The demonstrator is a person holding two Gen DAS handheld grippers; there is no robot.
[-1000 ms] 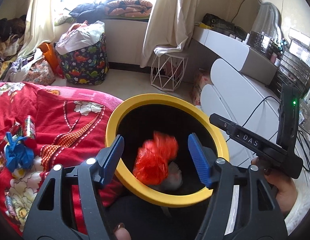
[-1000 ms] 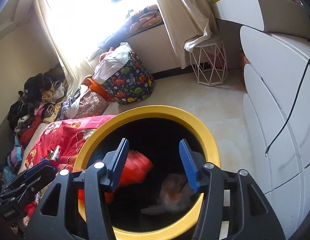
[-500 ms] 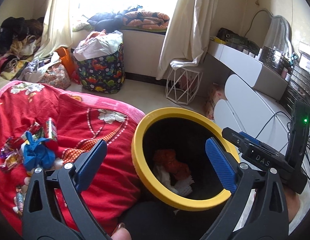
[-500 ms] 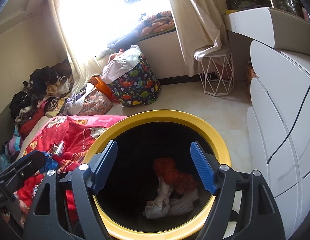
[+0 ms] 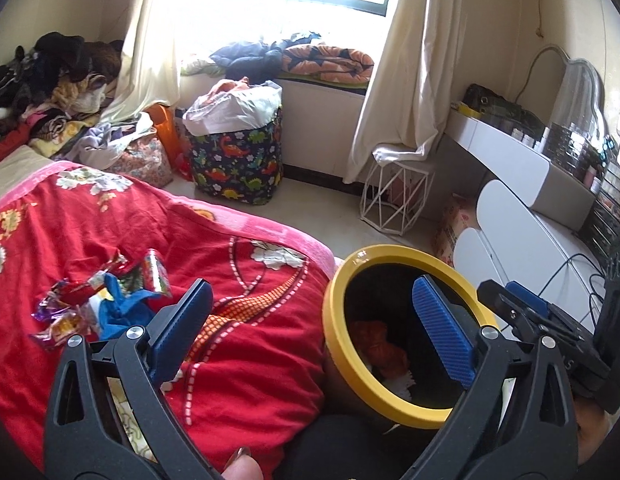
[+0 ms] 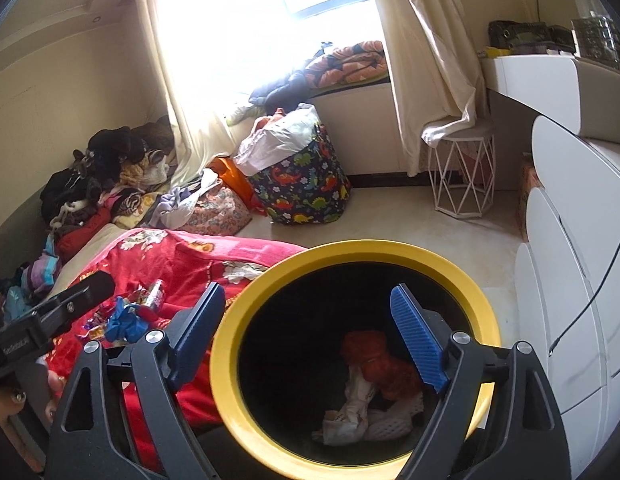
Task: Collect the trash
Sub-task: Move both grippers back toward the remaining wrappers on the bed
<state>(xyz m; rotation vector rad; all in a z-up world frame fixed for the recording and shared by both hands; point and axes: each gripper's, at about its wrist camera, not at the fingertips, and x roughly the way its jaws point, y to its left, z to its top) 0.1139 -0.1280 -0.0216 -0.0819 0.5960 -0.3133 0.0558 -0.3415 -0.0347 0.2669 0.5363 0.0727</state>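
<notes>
Taking the yellow-rimmed bin (image 6: pixel 269 280) as the landmark: to its left, a red flowered blanket (image 5: pixel 237 360) covers the bed, and on that blanket lies a small heap of trash still uncollected, shiny candy wrappers (image 5: pixel 69 304) with a crumpled blue bag (image 5: pixel 121 312) among them, well apart from the bin. The left gripper (image 5: pixel 314 320) hangs with its left finger over the blanket and its right finger over the bin's mouth; its jaws stand wide apart with nothing between them, having just been opening. Inside the bin, at the bottom, sits a crumpled orange-red plastic bag (image 6: pixel 378 364) on top of white paper and netting scraps (image 6: pixel 358 412). The right gripper (image 6: pixel 310 340) hovers above the bin's opening, its jaws also spread and empty after just opening; its left finger lies past the rim on the blanket side. Behind the bin stand a dinosaur-print basket (image 6: pixel 305 192) and a white wire stool (image 6: pixel 462 176). To the bin's right are white curved drawers (image 6: pixel 558 320).
</notes>
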